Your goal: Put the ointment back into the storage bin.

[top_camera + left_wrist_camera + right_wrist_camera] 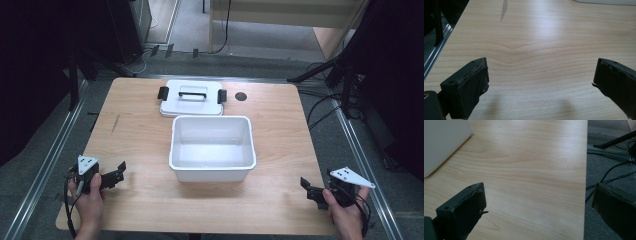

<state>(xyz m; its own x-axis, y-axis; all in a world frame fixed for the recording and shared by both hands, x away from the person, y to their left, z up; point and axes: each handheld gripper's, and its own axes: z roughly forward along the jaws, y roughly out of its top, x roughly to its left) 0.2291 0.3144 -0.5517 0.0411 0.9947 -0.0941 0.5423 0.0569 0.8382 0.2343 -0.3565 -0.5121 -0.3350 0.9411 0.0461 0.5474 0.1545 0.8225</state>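
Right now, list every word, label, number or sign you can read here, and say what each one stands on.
None can be read. The white tub, its lid with black clips, the wooden table and both grippers, left gripper and right gripper, bear no legible print or labels.

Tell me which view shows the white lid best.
The high view: the lid lies whole on the table behind the tub, handle and both black clips visible. The left gripper view catches a white sliver at its top edge, too little to identify.
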